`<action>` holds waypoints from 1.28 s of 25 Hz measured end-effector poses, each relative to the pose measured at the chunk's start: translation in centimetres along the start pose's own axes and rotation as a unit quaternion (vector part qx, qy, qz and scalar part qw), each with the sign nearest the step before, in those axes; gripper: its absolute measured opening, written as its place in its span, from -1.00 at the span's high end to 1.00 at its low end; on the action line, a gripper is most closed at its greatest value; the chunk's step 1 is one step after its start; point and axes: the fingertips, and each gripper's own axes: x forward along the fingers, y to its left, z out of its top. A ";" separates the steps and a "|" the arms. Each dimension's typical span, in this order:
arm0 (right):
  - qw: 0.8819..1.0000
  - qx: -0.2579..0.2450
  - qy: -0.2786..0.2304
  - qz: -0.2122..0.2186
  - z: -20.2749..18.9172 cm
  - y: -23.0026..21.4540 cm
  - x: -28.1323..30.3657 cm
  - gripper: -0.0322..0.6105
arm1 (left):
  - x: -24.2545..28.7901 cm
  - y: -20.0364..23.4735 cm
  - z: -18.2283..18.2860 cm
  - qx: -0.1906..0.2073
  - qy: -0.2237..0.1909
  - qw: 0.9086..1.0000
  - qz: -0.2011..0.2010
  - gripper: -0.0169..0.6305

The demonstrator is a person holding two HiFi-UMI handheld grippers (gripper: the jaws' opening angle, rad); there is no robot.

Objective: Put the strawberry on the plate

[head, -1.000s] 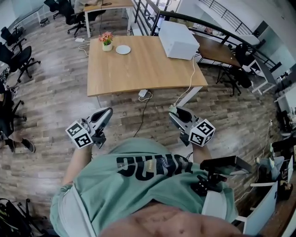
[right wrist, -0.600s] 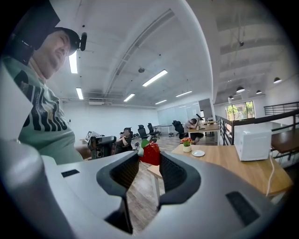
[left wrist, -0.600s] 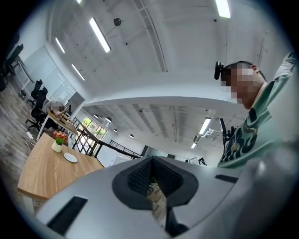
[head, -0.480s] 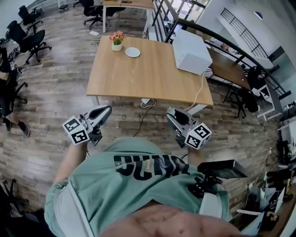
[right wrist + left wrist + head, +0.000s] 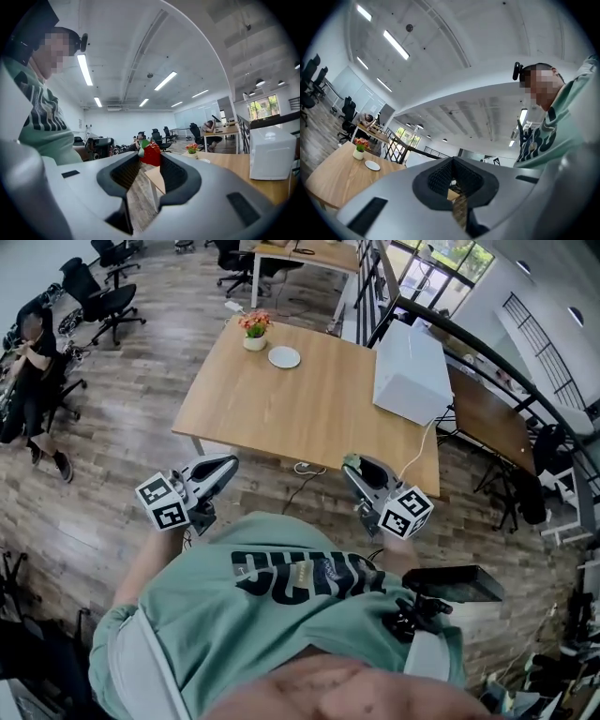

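A small red strawberry [image 5: 152,153] with green leaves sits pinched between the tips of my right gripper [image 5: 150,153]. In the head view the right gripper [image 5: 354,466] hovers level over the floor, just short of the wooden table's [image 5: 281,413] near edge. The white plate [image 5: 284,356] lies empty at the table's far side, next to a flower pot [image 5: 254,331]. It also shows in the left gripper view, as the plate [image 5: 372,165]. My left gripper [image 5: 223,466] is held level at the left, its jaws together with nothing between them [image 5: 453,160].
A big white box [image 5: 412,374] stands on the table's right part, with a cable hanging to the floor. Office chairs [image 5: 103,298] and a seated person [image 5: 33,381] are at the left. A railing and another desk [image 5: 497,423] lie to the right.
The table has come nearer in the head view and shifted right. Both grippers keep the same pose in front of the body, and the strawberry stays in the right one.
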 end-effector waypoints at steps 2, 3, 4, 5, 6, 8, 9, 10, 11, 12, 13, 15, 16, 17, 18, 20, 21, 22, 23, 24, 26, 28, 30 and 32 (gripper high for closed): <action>1.000 0.006 -0.004 0.011 -0.5 -1.6 -0.5 0.46 | 1.3 -0.3 -0.6 0.004 0.006 1.000 0.013 0.93; 1.000 0.010 -0.006 0.015 -0.7 -2.4 -0.8 0.46 | 2.0 -0.4 -0.8 0.004 0.007 1.000 0.019 0.93; 1.000 0.014 -0.007 0.018 -0.9 -3.1 -1.0 0.46 | 2.6 -0.4 -0.9 0.005 0.009 1.000 0.023 0.93; 1.000 0.018 -0.008 0.022 -1.1 -3.7 -1.2 0.46 | 3.2 -0.5 -1.0 0.005 0.011 1.000 0.027 0.93; 0.999 0.022 -0.009 0.025 -1.3 -4.3 -1.2 0.46 | 3.7 -0.5 -1.1 0.006 0.014 0.999 0.030 0.93; 0.999 0.030 -0.007 0.030 -1.9 -5.2 -1.0 0.46 | 4.6 -0.2 -1.2 0.005 0.023 0.999 0.033 0.93; 0.999 0.033 -0.007 0.031 -2.0 -5.6 -0.8 0.46 | 5.0 0.0 -1.3 0.004 0.027 0.999 0.033 0.93; 0.999 0.037 -0.006 0.030 -2.1 -5.9 -0.6 0.46 | 5.4 0.3 -1.3 0.003 0.030 0.999 0.032 0.93; 0.999 0.040 -0.006 0.028 -2.2 -6.1 -0.5 0.46 | 5.7 0.6 -1.3 0.002 0.033 0.999 0.030 0.93; 0.999 0.042 -0.005 0.024 -2.3 -6.4 -0.3 0.46 | 6.0 1.0 -1.3 0.001 0.036 0.999 0.026 0.93; 0.999 0.044 -0.004 0.019 -2.5 -6.6 -0.2 0.46 | 6.1 1.5 -1.3 -0.002 0.037 0.999 0.022 0.93; 0.999 0.044 0.001 0.007 -2.8 -6.9 0.3 0.46 | 6.3 2.7 -1.3 -0.008 0.039 0.999 0.009 0.93; 0.999 0.042 0.002 0.000 -2.8 -7.0 0.7 0.46 | 6.2 3.5 -1.3 -0.011 0.039 0.999 0.002 0.93; 0.999 0.039 0.004 -0.008 -2.6 -7.0 1.3 0.46 | 6.1 4.3 -1.1 -0.013 0.039 0.999 -0.006 0.93; 0.999 0.035 0.004 -0.016 -2.3 -7.1 1.9 0.46 | 6.0 5.3 -0.8 -0.015 0.039 0.999 -0.014 0.93; 0.999 0.028 0.002 -0.037 -1.4 -7.5 3.6 0.46 | 5.8 7.6 0.1 -0.017 0.037 0.999 -0.033 0.93; 0.999 0.026 0.000 -0.047 -0.9 -7.5 4.7 0.46 | 5.7 8.8 0.7 -0.017 0.037 0.998 -0.043 0.93; 0.998 0.023 -0.002 -0.054 -0.3 -7.3 5.8 0.46 | 5.5 10.1 1.5 -0.016 0.037 0.998 -0.052 0.93; 0.998 0.017 -0.002 -0.059 0.1 -6.9 7.0 0.46 | 5.2 11.3 2.3 -0.014 0.037 0.997 -0.061 0.93; 0.998 0.012 -0.003 -0.064 0.6 -6.5 8.1 0.46 | 4.8 12.5 3.2 -0.013 0.037 0.997 -0.070 0.93; 0.997 0.007 -0.008 -0.080 1.6 -6.1 10.1 0.46 | 4.3 15.0 5.0 -0.011 0.035 0.996 -0.085 0.93; 0.995 0.013 -0.015 -0.098 2.5 -6.1 12.0 0.46 | 3.8 17.2 6.5 -0.012 0.035 0.994 -0.098 0.93; 0.994 0.015 -0.012 -0.111 3.0 -6.1 14.0 0.46 | 3.3 19.2 7.7 -0.013 0.035 0.993 -0.110 0.93; 0.993 0.014 -0.003 -0.120 3.1 -6.2 15.9 0.46 | 2.8 21.2 8.4 -0.015 0.034 0.992 -0.118 0.93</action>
